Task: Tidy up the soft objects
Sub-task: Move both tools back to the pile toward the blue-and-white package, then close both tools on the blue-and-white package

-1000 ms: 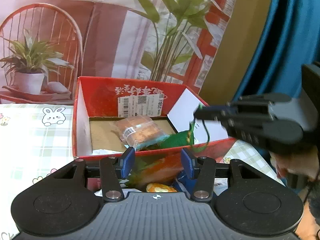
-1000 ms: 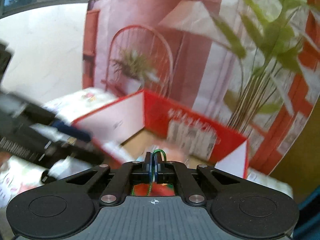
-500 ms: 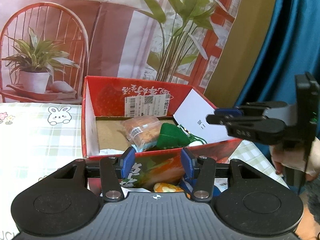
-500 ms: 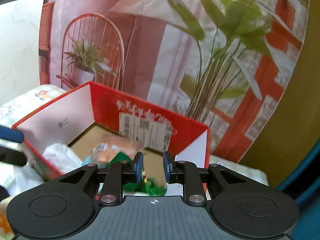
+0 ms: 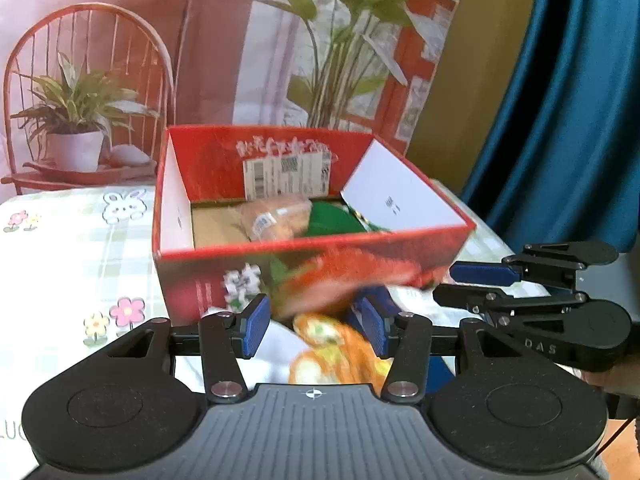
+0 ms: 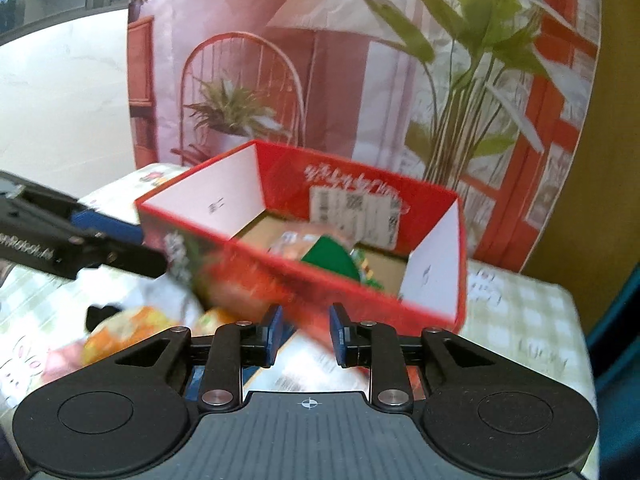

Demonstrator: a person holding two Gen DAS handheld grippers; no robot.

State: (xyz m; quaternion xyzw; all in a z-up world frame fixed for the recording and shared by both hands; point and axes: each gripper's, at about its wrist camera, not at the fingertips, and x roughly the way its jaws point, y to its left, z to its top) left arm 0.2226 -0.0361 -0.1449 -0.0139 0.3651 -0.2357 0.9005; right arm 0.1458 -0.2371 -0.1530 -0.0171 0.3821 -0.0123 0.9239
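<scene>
A red cardboard box (image 5: pixel 312 242) (image 6: pixel 256 258) stands open on the table. In it lie a green soft object (image 5: pixel 332 220) (image 6: pixel 328 258) and a wrapped bread bun (image 5: pixel 276 218) (image 6: pixel 296 242). My left gripper (image 5: pixel 312 330) (image 6: pixel 148 246) hangs open in front of the box, above an orange and yellow packet (image 5: pixel 332 344) (image 6: pixel 128 328) on the table; its pads do not touch the packet. My right gripper (image 6: pixel 306 336) (image 5: pixel 446 286) sits at the box's near right corner; its jaws are opening, with nothing between them.
The table wears a checked cloth with flowers and rabbits (image 5: pixel 80 264). A white wrapper (image 5: pixel 280 348) lies beside the orange packet. A printed backdrop (image 5: pixel 240 60) rises behind the box, with a blue curtain (image 5: pixel 568 100) to the right. A person's hand (image 5: pixel 612 380) holds the right gripper.
The right gripper, shut on the green object's string over the box, has let it drop inside, opened, and drawn back to the box's near side. The left gripper has backed away a little.
</scene>
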